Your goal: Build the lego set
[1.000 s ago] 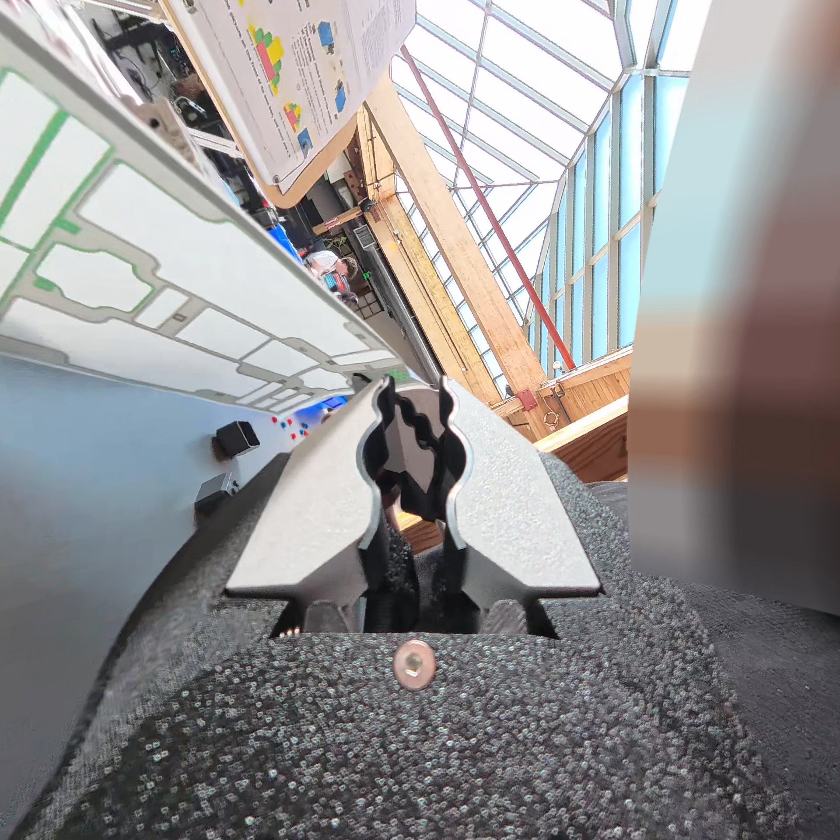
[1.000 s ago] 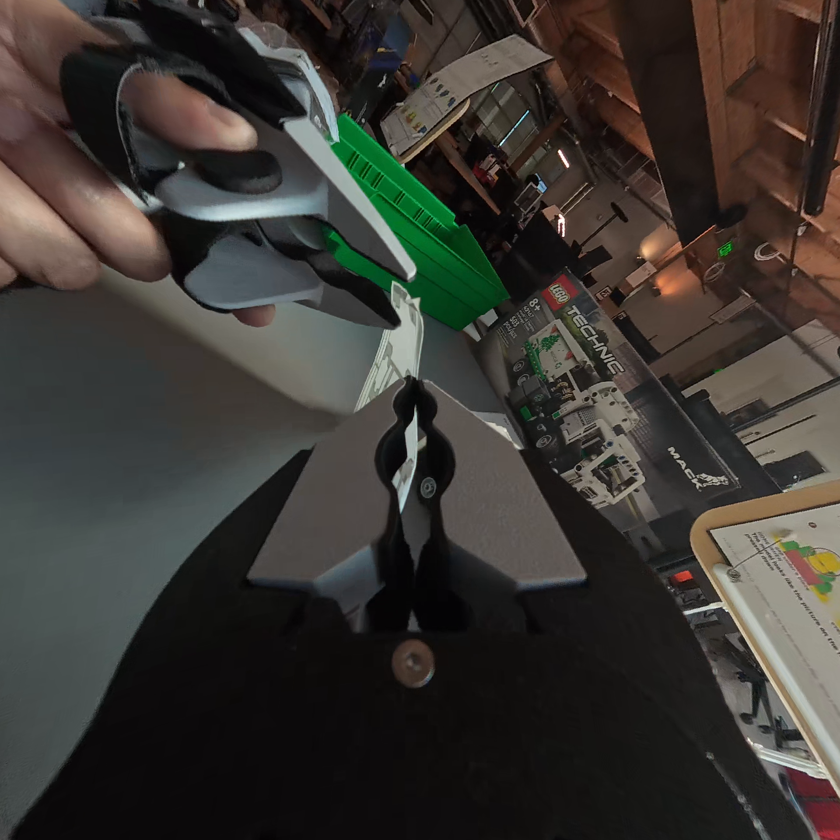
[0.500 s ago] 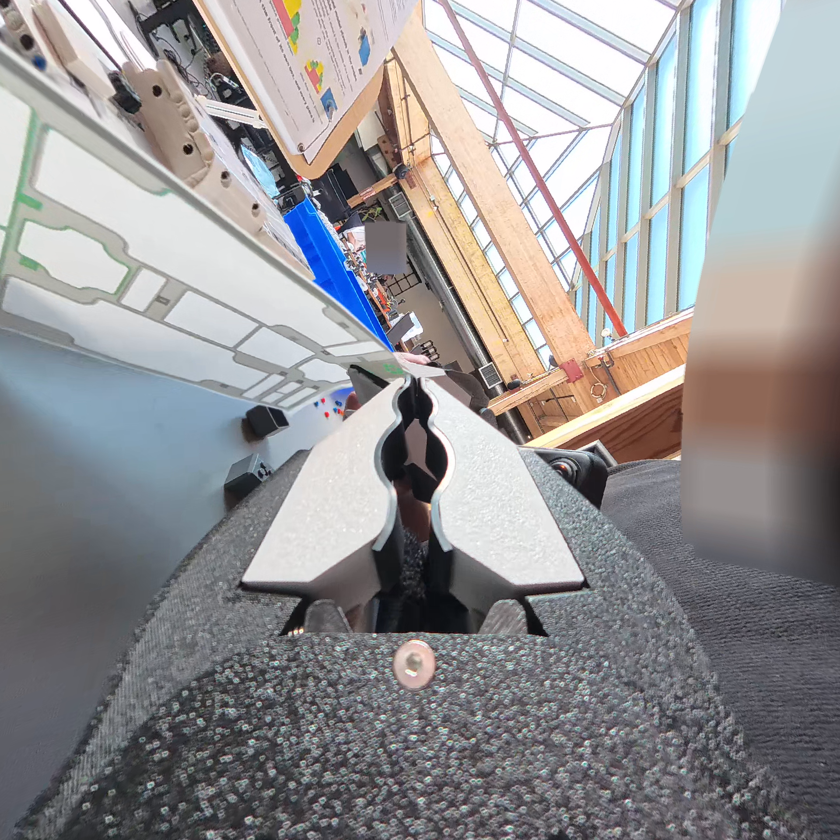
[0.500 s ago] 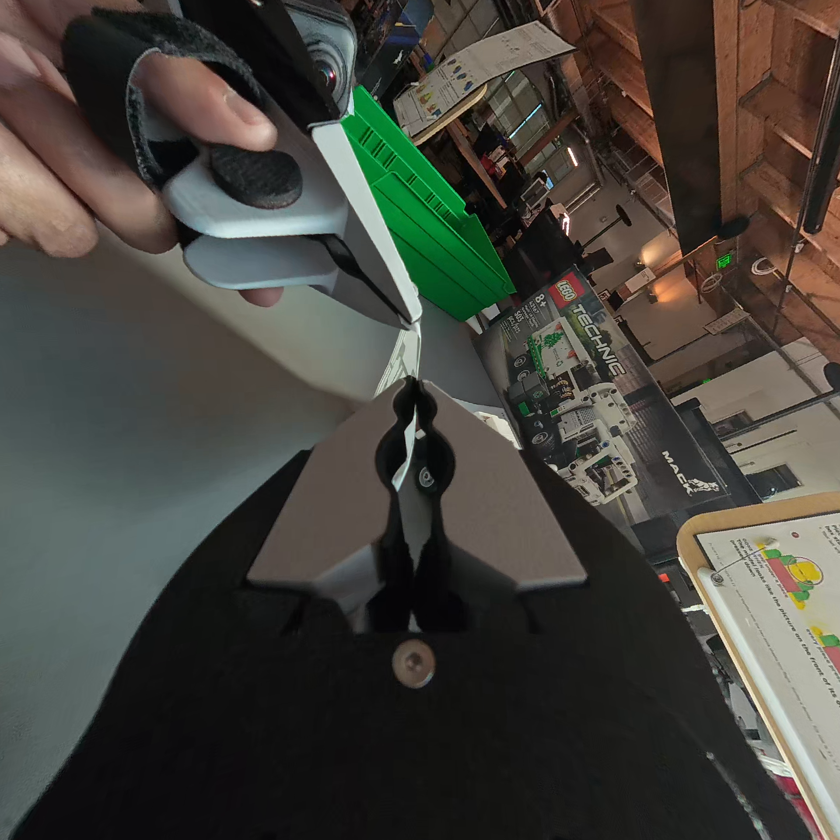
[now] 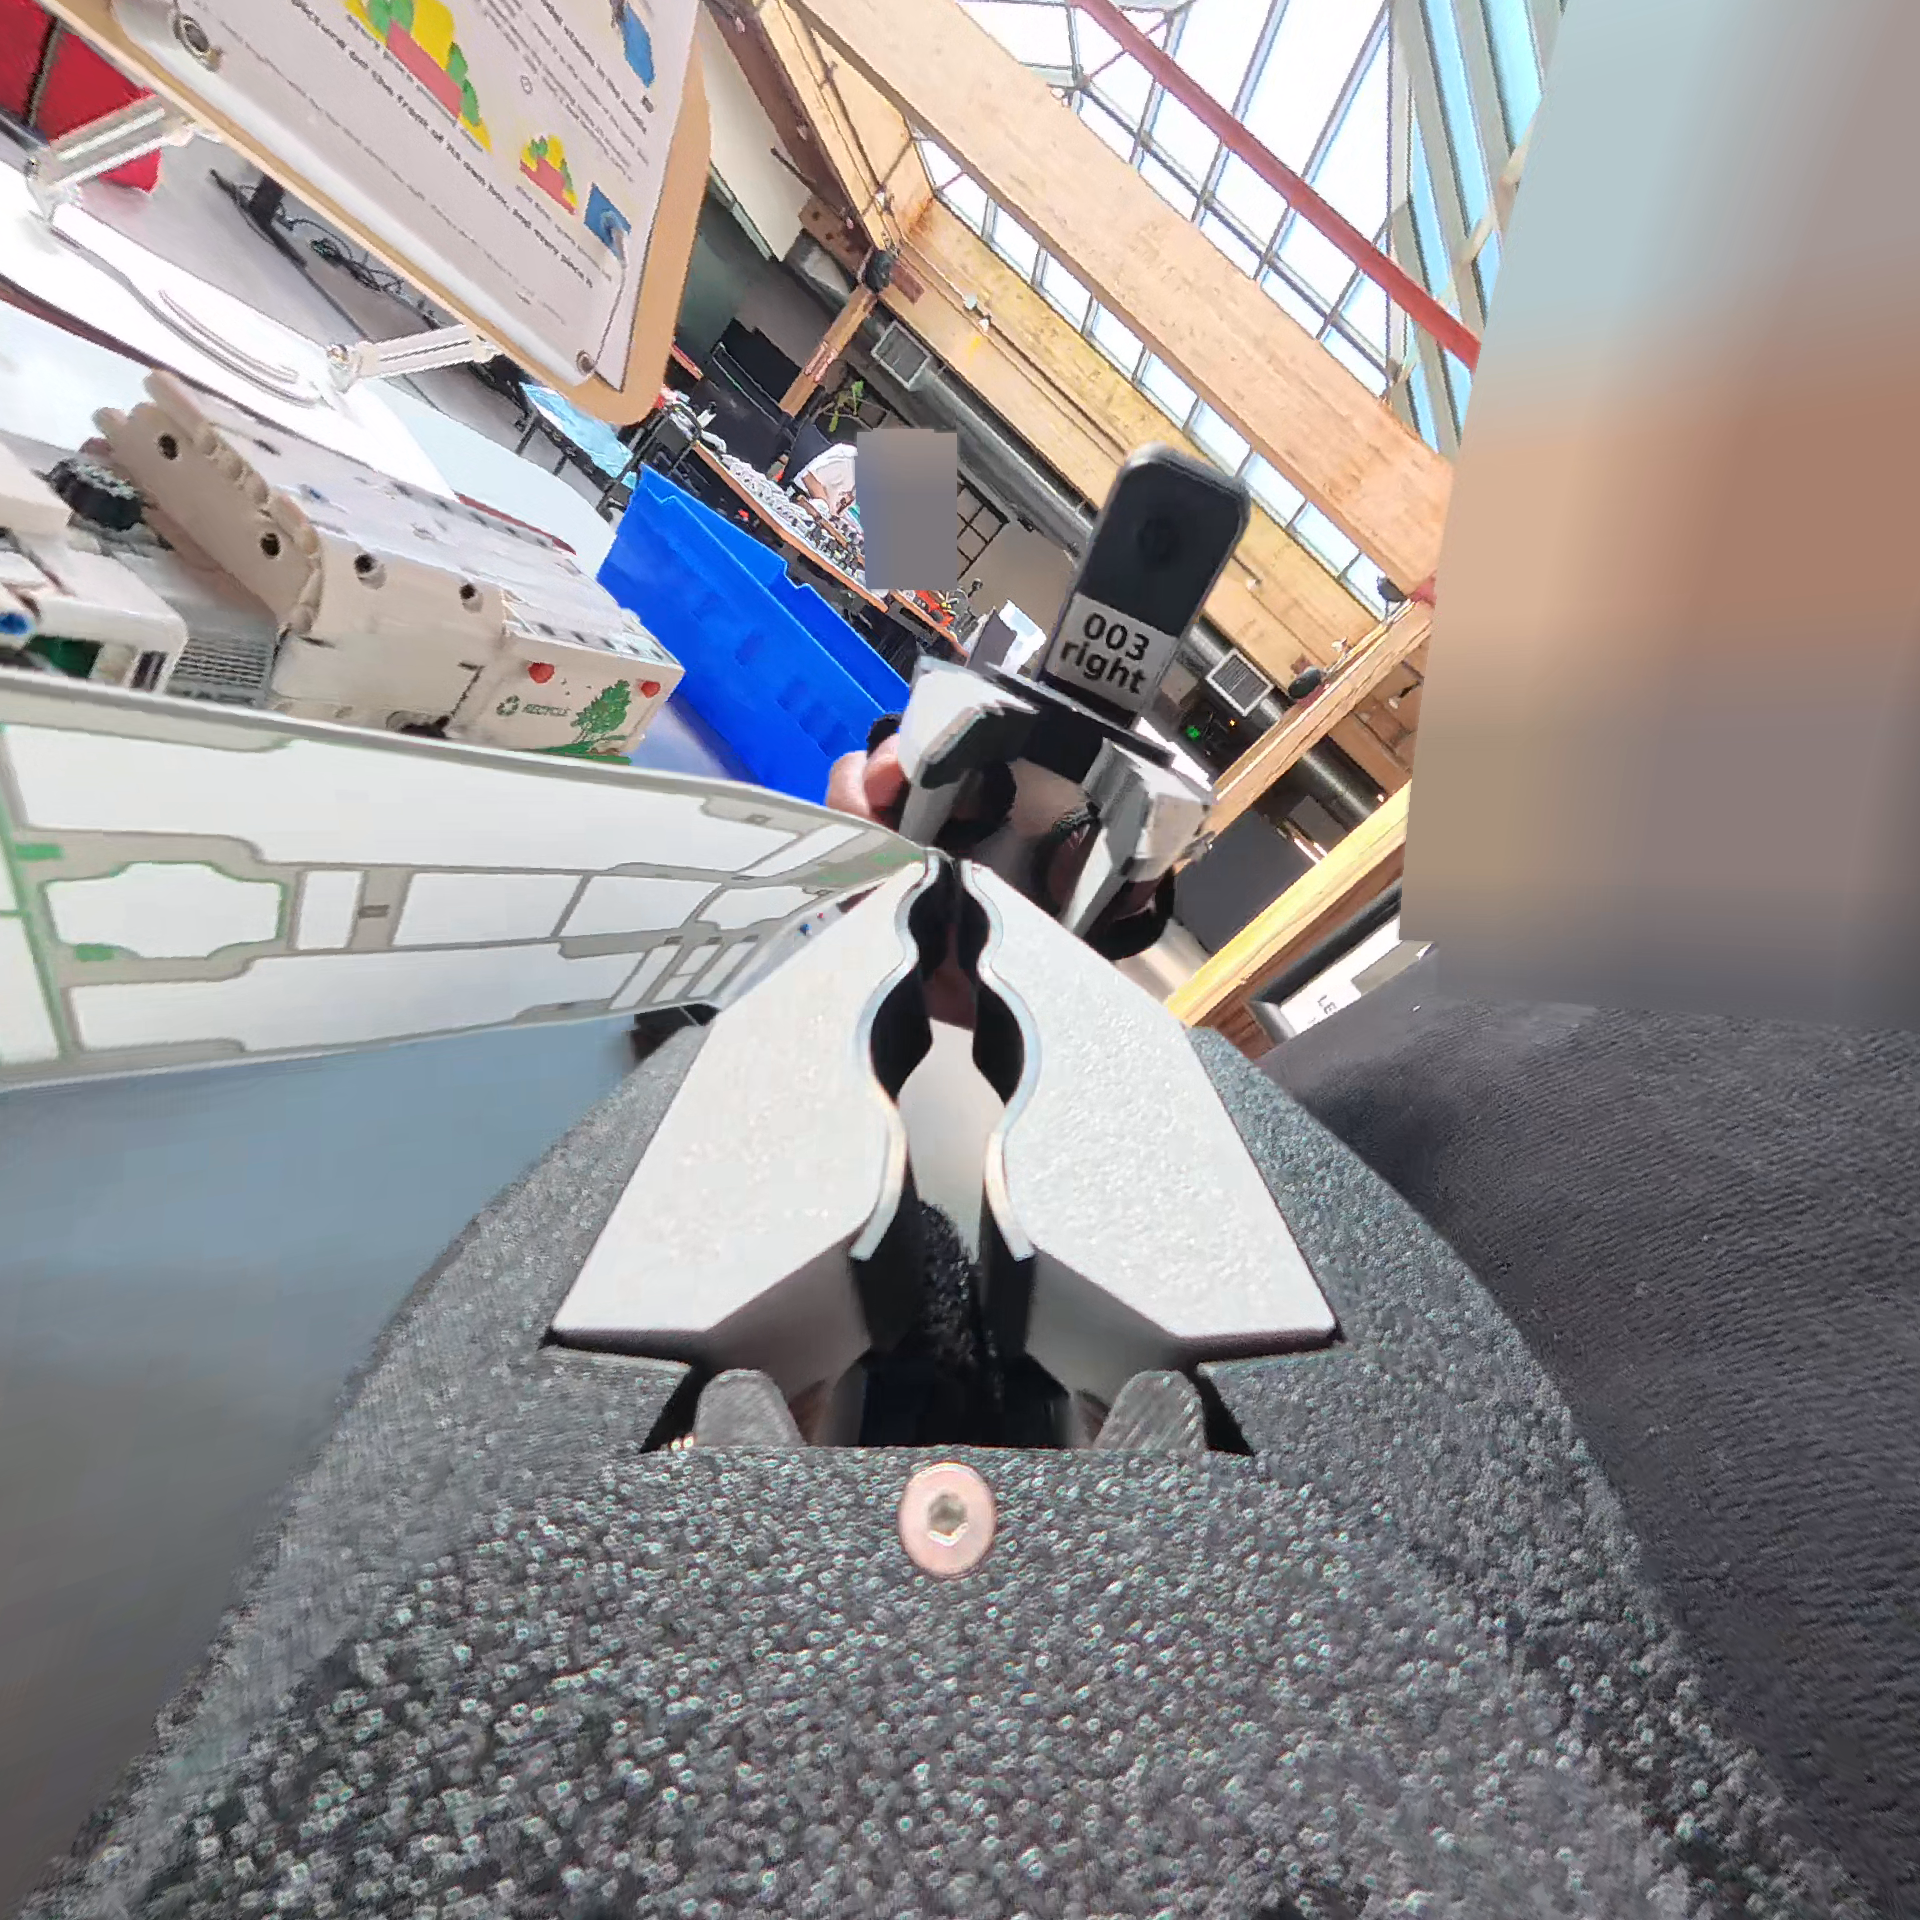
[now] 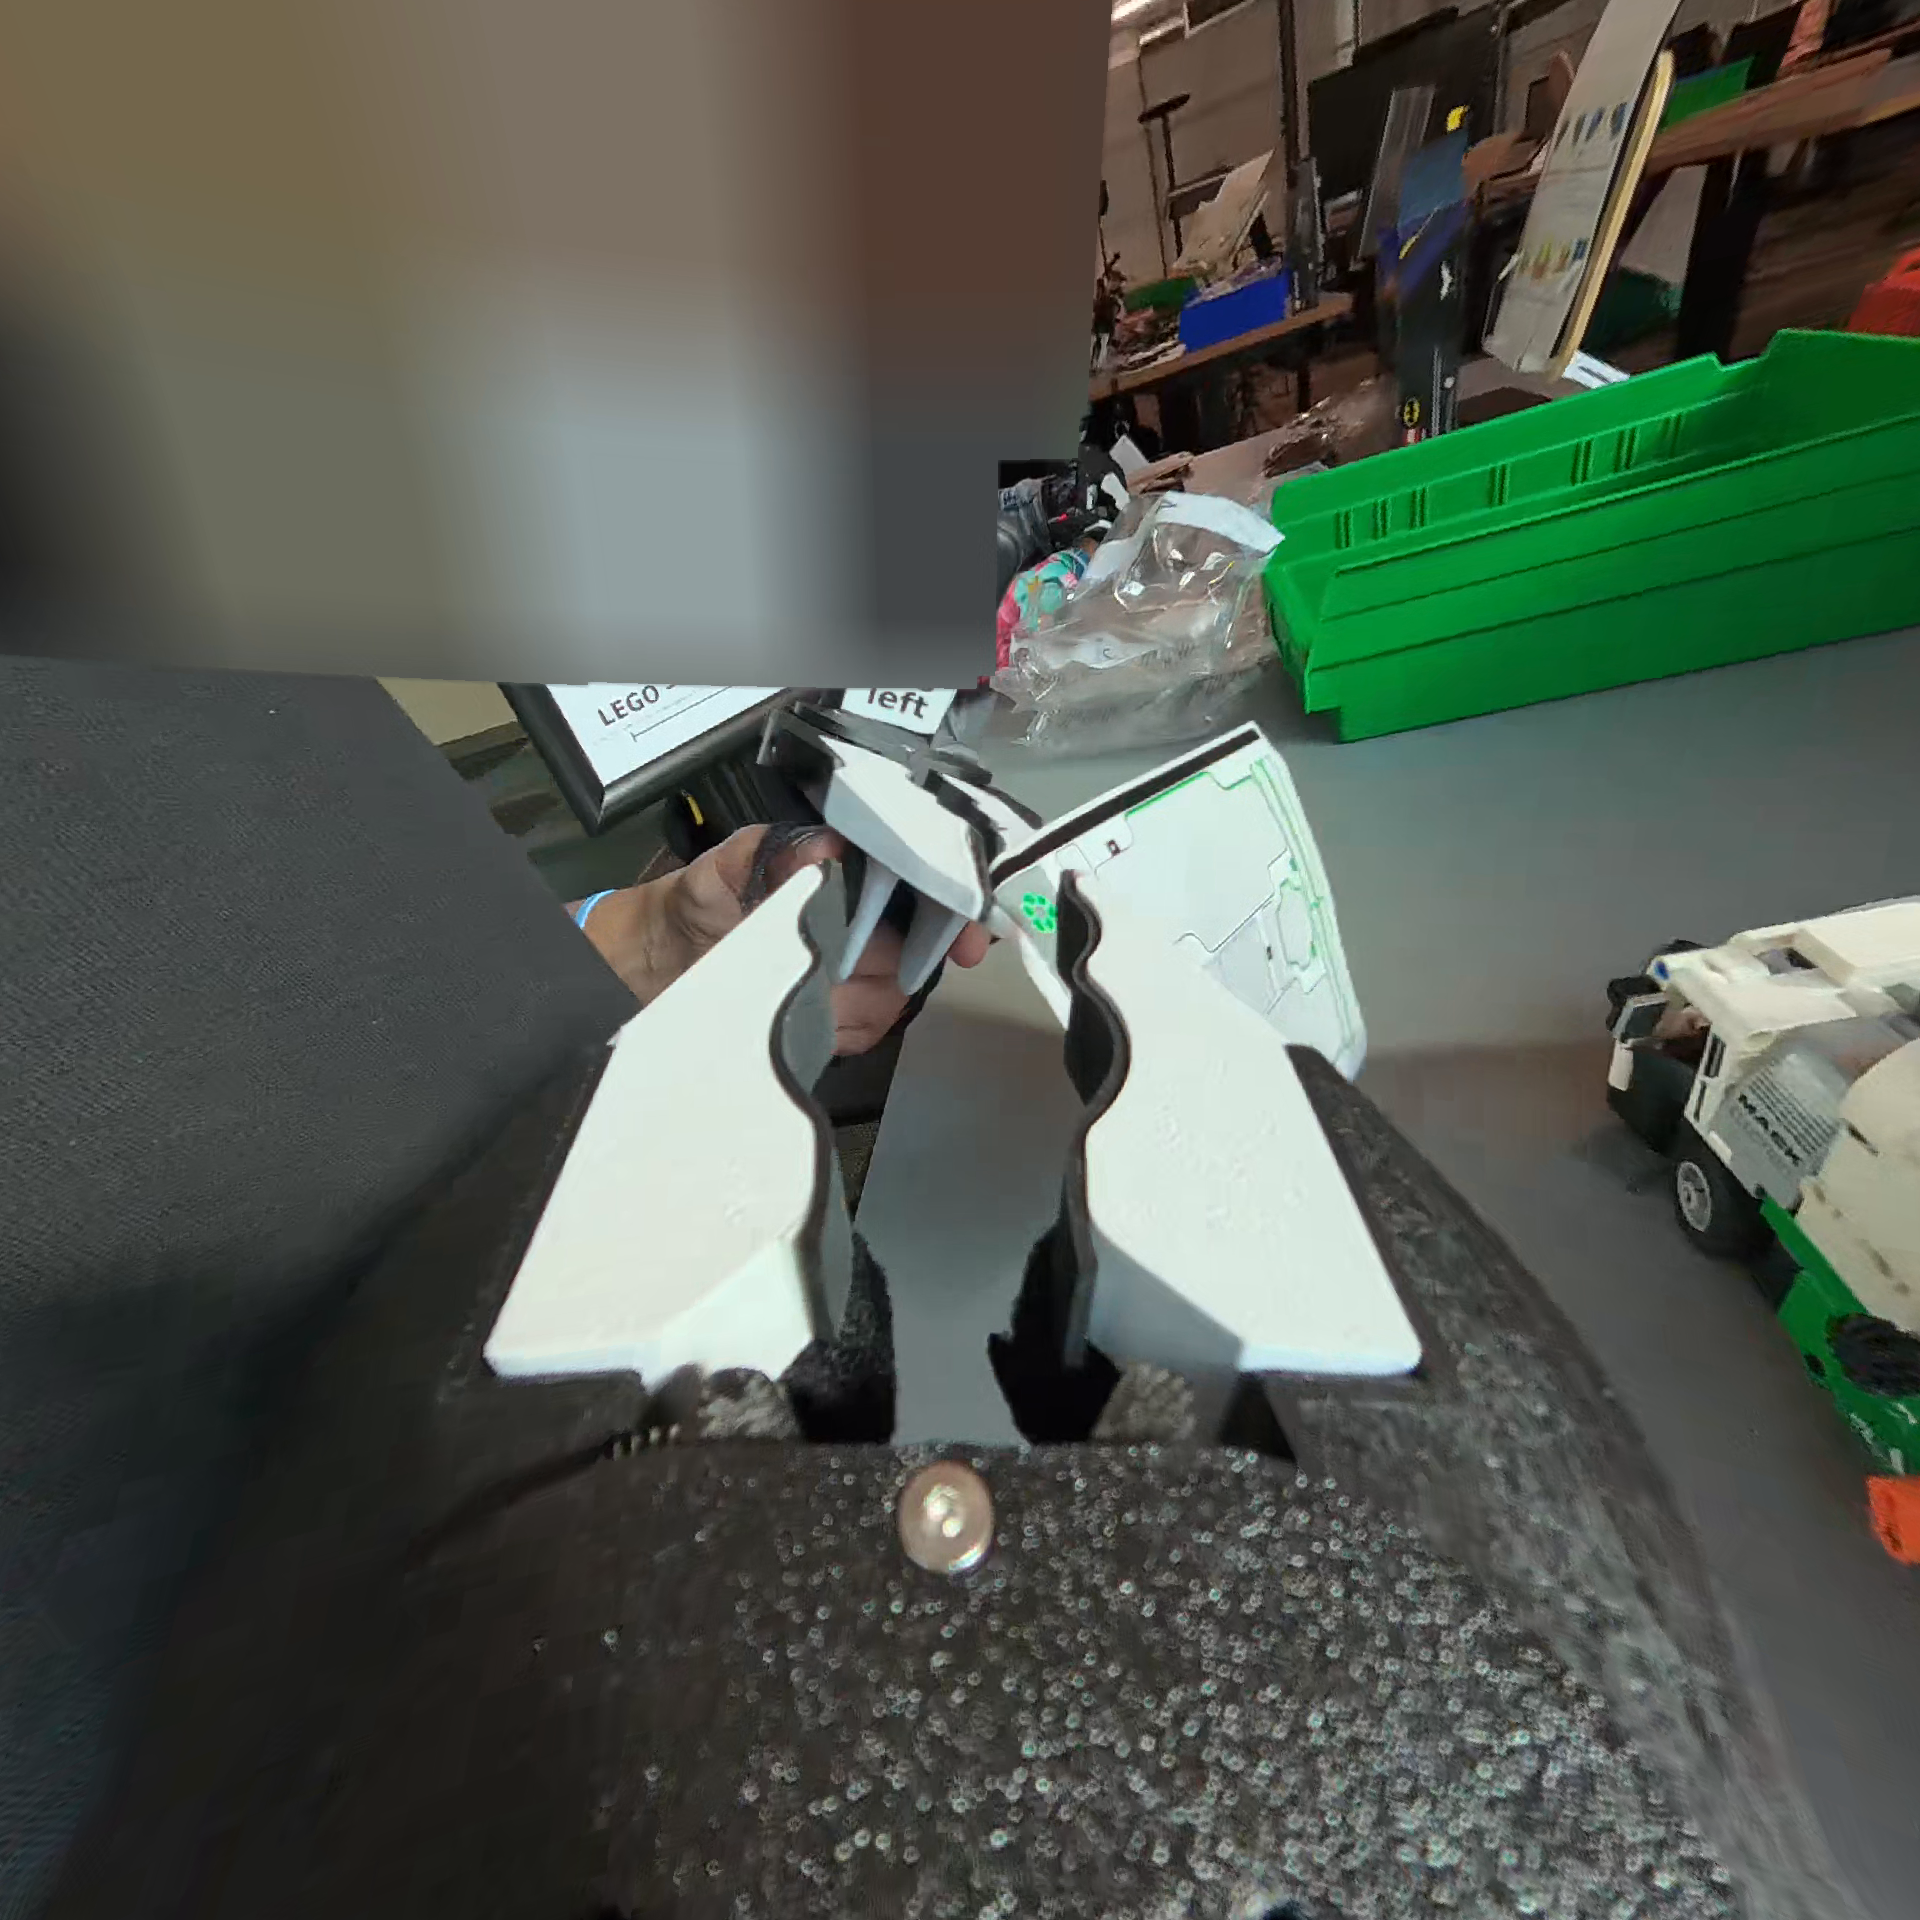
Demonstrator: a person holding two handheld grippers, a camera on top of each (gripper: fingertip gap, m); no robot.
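over the grey table (image 6: 1558,831), left fingers (image 5: 883,987) pinch the sticker sheet (image 5: 416,904).

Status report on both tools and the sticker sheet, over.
Left tool shut on sticker sheet. Right tool open, empty. Truck parked aside; nothing blocking.

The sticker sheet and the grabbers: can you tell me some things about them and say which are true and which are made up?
1. The left gripper pinches a corner of the sticker sheet. True.
2. The right gripper is clamped on the sheet. False: its jaws stand apart, holding nothing.
3. The lego truck stands on the grey table. True.
4. The bin behind the sheet in the right wrist view is red. False: it is green.
5. A blue bin shows in the left wrist view. True.
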